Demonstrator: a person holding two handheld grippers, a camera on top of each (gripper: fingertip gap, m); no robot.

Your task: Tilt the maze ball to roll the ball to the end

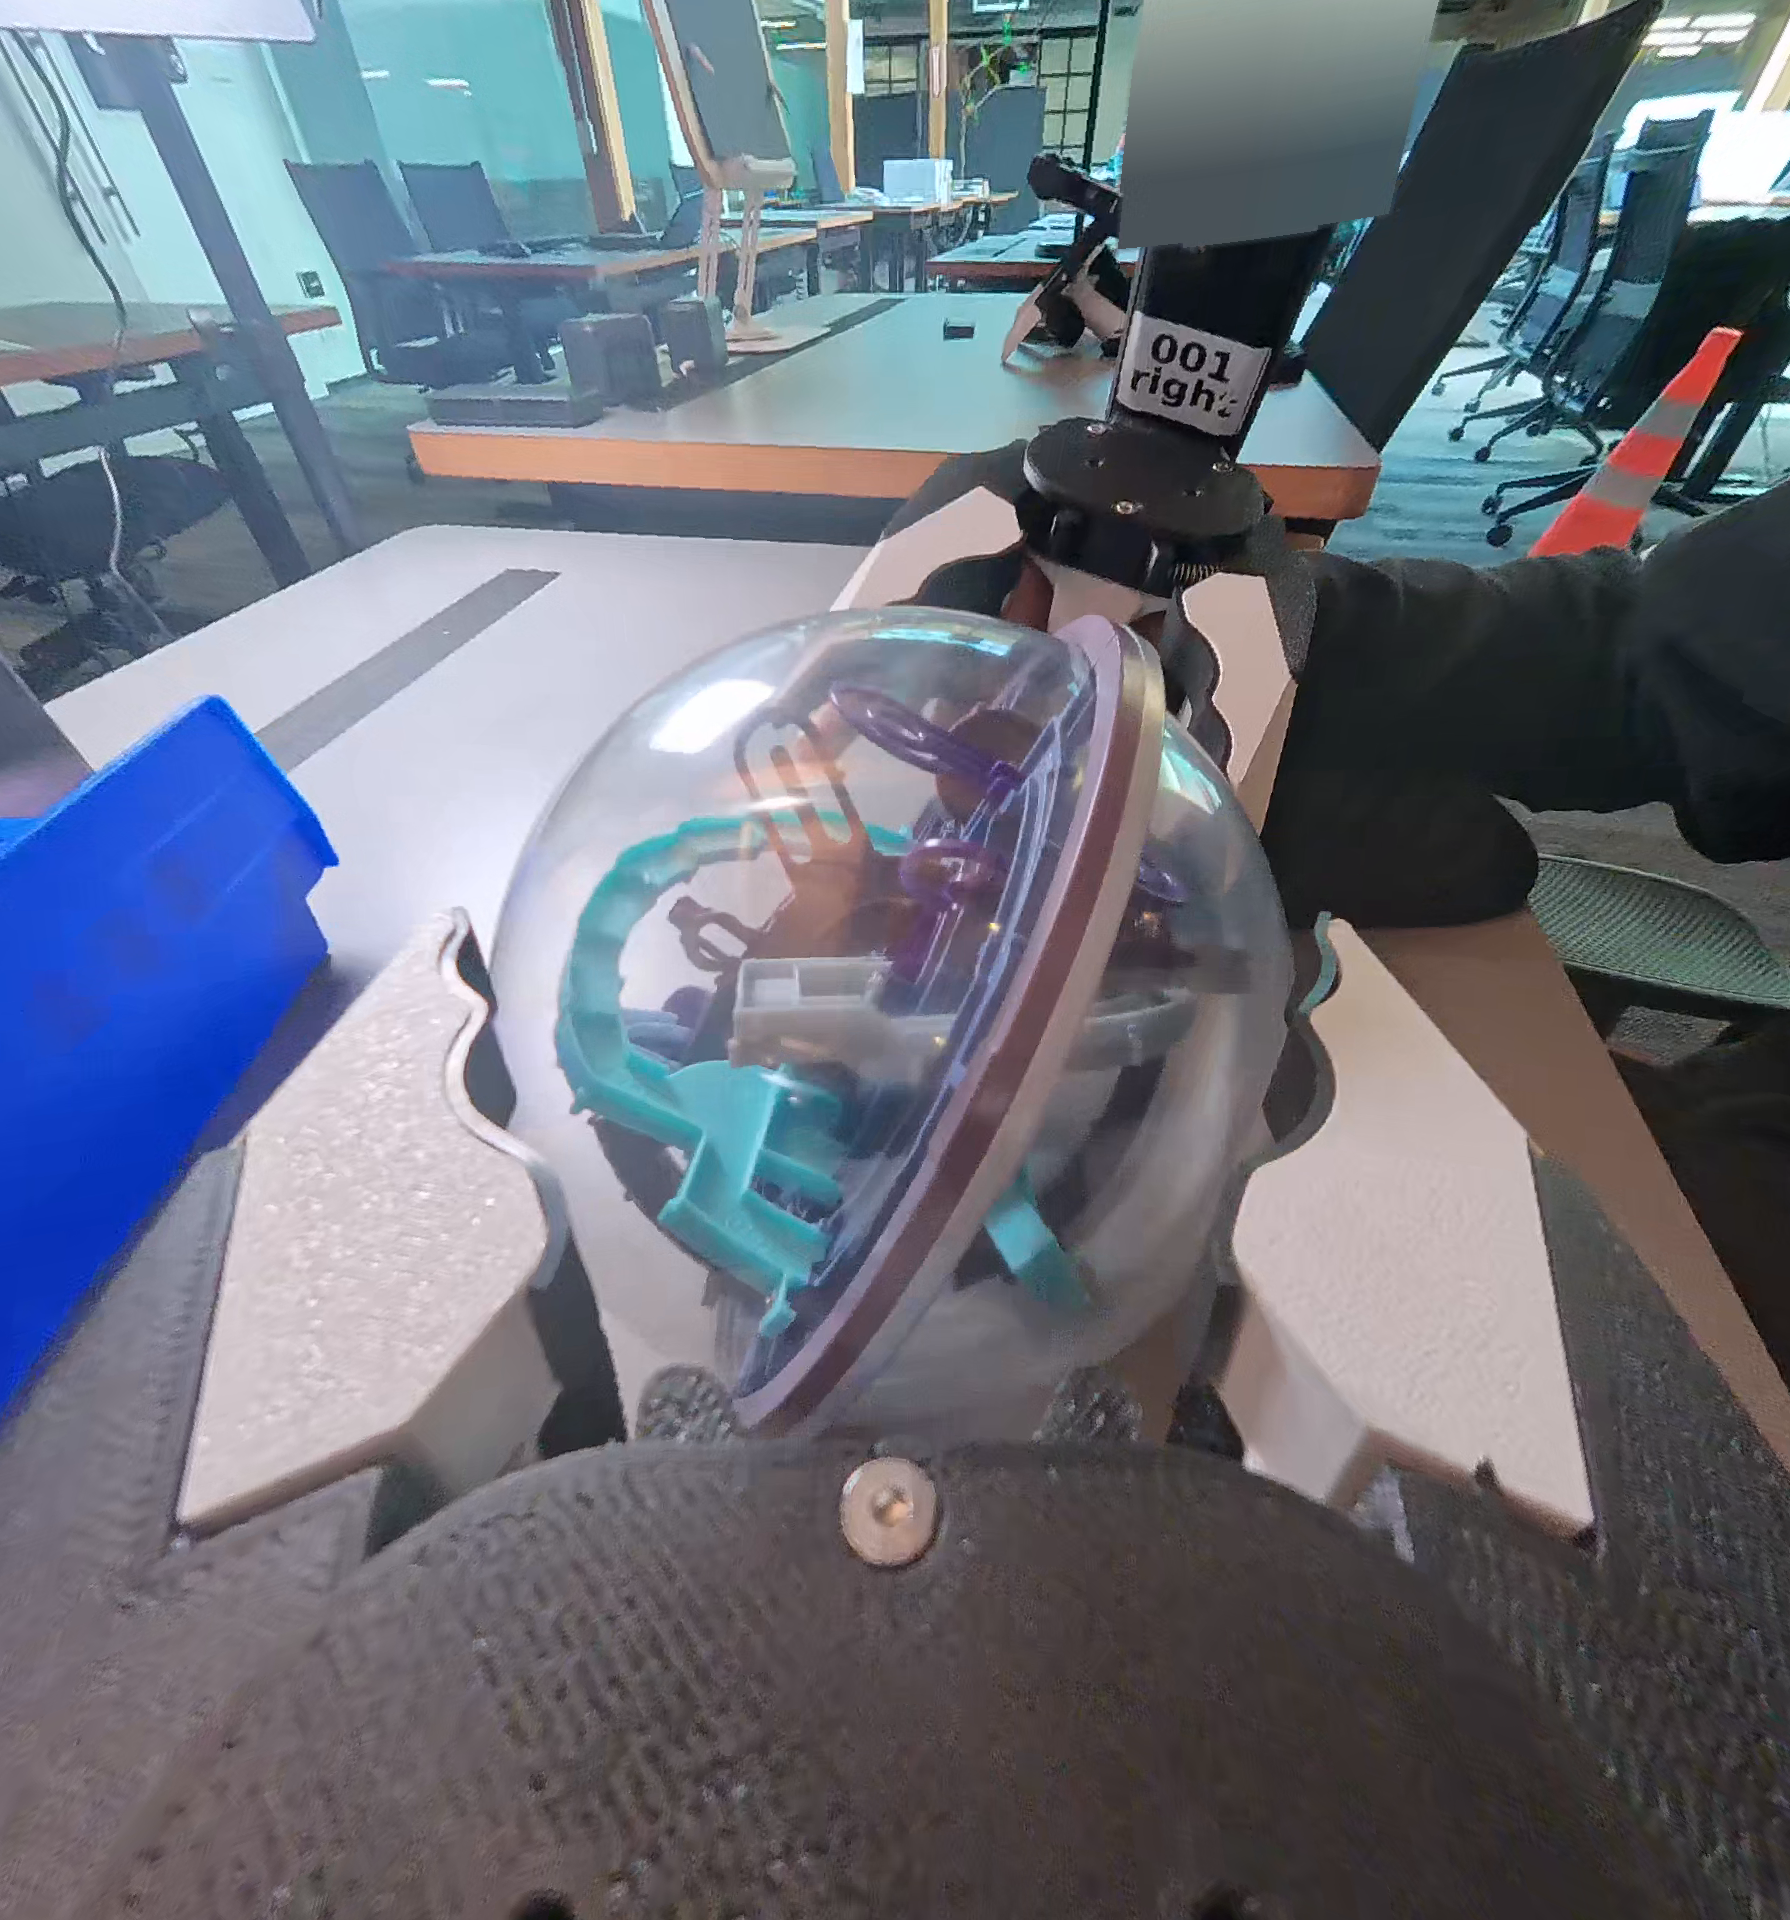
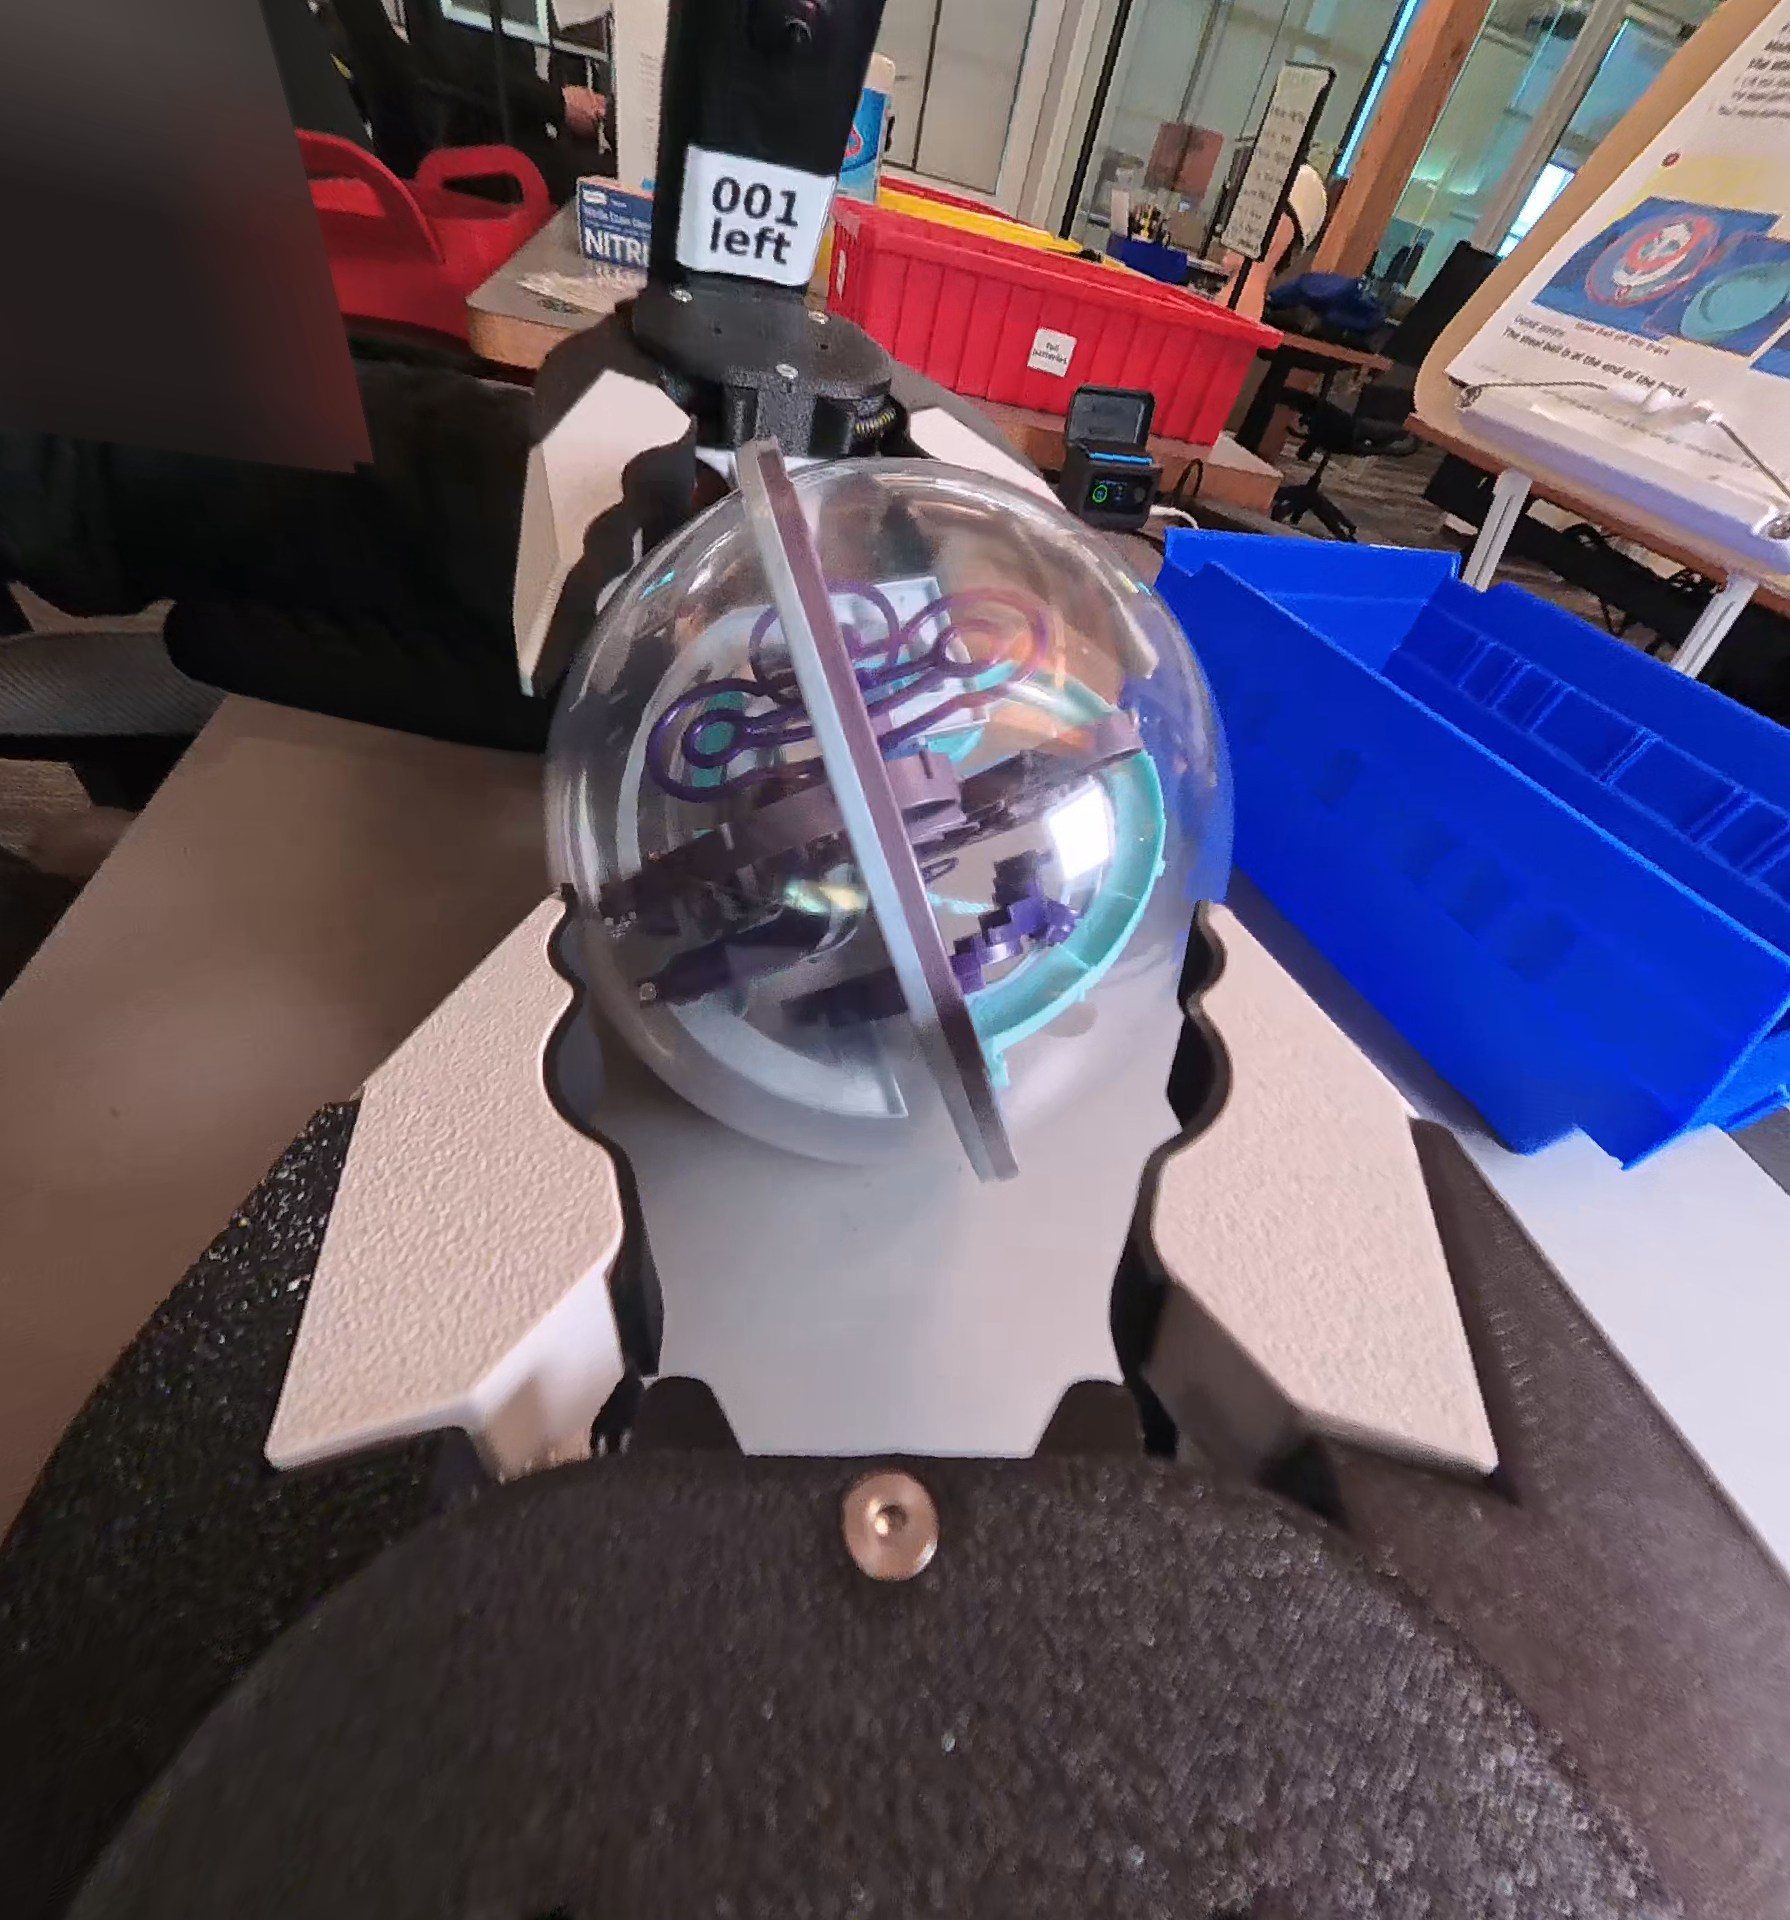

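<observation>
- Maze ball sits centre frame in both wrist views, off the table, with its seam ring tilted well off level.
- Left gripper is spread wide around the ball; the scalloped inner edges of its fingers meet the clear shell on both sides, so it reads as clamped on the ball.
- Right gripper comes in from the opposite side, also spread wide. Its fingers appear to press the lower shell on both sides, though shell glare makes the right-hand contact hard to confirm.
- The two grippers face each other across the ball; the left view shows the right gripper's body at upper centre, held by a black-gloved hand.
- Small steel ball inside: cannot be picked out among the purple, teal and grey tracks, too much blur and reflection. Progress along the track cannot be judged.
- Doing the step well: rotate both grippers together as one unit, with small slow tilts, and keep the squeeze even so the smooth shell does not slip or spin between the fingers.
- Keep the track section in use facing a camera and near level, and tip only enough to creep the ball forward.
- Risk: blue bin sits just beside the ball at right of the right view; keep tilts clear of it.
</observation>
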